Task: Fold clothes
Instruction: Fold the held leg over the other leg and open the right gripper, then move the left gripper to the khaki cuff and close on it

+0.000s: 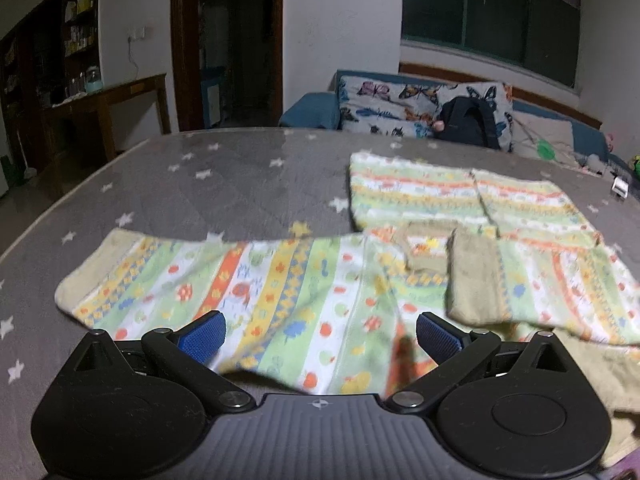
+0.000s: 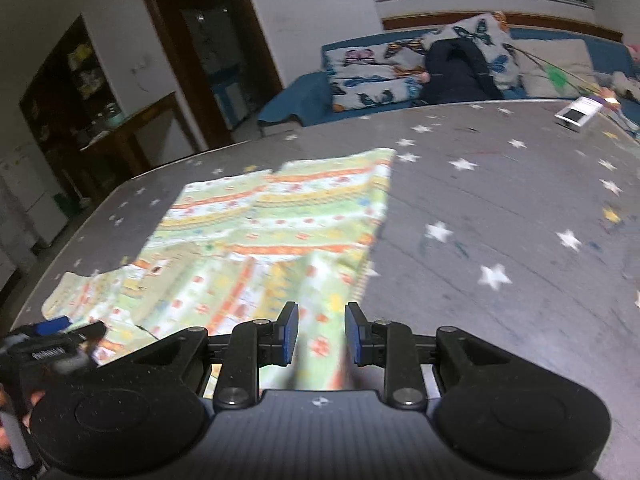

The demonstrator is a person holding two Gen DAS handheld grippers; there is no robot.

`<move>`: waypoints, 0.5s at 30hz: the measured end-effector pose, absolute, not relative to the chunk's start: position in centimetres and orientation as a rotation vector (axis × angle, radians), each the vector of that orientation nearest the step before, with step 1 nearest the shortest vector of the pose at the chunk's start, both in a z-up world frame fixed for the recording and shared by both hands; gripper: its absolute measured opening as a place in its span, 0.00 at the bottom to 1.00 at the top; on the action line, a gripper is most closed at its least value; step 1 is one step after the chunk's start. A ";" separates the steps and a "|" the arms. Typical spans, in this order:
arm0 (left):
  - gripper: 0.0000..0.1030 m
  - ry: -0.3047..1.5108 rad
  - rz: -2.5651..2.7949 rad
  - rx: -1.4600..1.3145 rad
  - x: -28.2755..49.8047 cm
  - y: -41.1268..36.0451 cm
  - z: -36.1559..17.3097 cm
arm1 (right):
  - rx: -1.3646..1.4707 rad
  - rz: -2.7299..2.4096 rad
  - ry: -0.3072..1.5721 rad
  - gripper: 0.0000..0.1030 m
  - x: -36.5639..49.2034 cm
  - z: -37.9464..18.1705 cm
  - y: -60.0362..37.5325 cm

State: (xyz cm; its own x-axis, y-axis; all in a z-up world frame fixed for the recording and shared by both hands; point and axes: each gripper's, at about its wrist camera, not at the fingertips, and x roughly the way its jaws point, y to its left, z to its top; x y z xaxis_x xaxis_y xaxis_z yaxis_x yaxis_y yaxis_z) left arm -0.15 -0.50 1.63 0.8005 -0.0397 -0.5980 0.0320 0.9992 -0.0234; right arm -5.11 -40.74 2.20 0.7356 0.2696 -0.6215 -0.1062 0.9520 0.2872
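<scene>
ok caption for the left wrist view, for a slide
Open left gripper hovering low over a striped child's top with one sleeve spread out left on a grey star-print table.

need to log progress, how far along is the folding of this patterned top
Early to midway. Done: one sleeve already lies folded across the patterned top on the star-print table. In hand: the right tool has cloth between its narrowly parted fingers; whether it grips is unclear. The left tool is wide open over the other sleeve. Left: fold that outstretched sleeve in, then fold the body.
</scene>
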 end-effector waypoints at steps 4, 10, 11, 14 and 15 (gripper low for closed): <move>1.00 0.615 -0.064 -0.021 0.0 -1.1 2.8 | 0.244 0.176 0.718 0.24 -5.8 1.7 -41.9; 0.99 0.610 -0.122 -0.019 0.6 -2.9 3.5 | 0.178 0.175 0.723 0.24 -5.9 0.7 -41.2; 0.97 0.611 -0.129 -0.016 0.7 -3.1 3.5 | 0.159 0.177 0.723 0.24 -5.9 0.5 -40.9; 0.93 0.613 -0.151 -0.006 0.9 -3.8 3.5 | 0.107 0.183 0.728 0.24 -6.0 0.0 -40.1; 0.92 0.614 -0.159 -0.002 1.0 -4.1 3.5 | 0.093 0.185 0.730 0.24 -6.1 -0.2 -39.9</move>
